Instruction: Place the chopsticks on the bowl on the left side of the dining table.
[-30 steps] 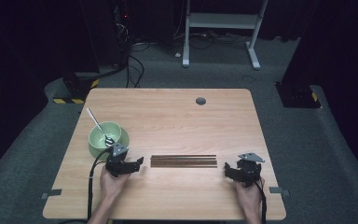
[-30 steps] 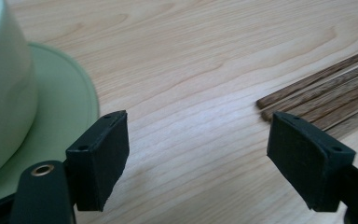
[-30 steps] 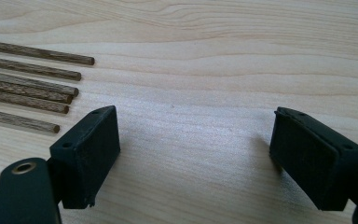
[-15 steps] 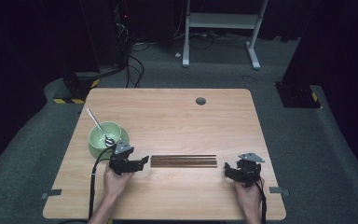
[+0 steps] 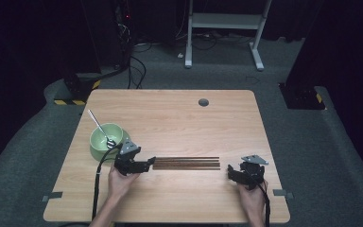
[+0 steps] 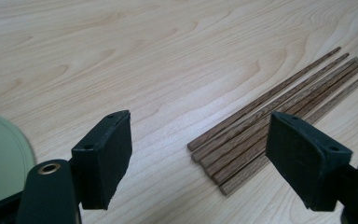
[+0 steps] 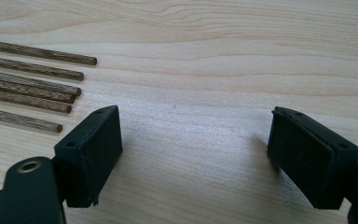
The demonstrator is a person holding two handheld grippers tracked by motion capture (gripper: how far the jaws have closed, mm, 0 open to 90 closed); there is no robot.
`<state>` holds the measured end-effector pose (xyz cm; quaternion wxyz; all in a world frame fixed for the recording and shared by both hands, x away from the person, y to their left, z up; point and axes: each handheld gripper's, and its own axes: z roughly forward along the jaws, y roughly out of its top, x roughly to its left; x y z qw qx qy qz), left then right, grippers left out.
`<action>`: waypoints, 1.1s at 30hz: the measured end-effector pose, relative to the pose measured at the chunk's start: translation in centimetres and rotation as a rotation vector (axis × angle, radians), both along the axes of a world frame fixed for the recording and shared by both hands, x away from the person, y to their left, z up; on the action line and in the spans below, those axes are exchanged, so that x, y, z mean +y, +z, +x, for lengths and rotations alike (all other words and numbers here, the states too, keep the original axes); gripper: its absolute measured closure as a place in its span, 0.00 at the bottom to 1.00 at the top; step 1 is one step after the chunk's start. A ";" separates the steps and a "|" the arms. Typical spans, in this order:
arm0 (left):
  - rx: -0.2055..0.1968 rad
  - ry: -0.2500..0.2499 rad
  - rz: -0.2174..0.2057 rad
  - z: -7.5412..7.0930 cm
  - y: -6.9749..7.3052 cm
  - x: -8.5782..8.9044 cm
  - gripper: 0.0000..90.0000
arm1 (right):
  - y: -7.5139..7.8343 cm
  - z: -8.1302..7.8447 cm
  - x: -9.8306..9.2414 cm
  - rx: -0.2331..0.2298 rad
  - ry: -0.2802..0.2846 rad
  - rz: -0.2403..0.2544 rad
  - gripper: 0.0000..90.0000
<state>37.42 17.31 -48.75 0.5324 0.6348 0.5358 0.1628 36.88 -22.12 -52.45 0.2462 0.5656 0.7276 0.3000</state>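
Wooden chopsticks [image 6: 279, 112] lie bundled; my left gripper [image 6: 200, 154] reaches their ends, wide open, empty. Right gripper [image 7: 193, 154] likewise. Next I'd straddle and pinch.

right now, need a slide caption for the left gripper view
Open left gripper poised over the near ends of a row of wooden chopsticks on the table.
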 end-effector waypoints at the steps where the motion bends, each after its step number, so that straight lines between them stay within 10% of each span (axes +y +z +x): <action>1: 0.000 -0.007 0.006 0.0 0.2 0.0 0.25 | 0.0 0.0 0.0 -0.001 0.001 0.000 0.20; 33: -0.008 -0.135 -0.020 2.1 2.8 -3.3 0.27 | 0.0 -0.1 0.0 -0.004 0.009 0.002 0.22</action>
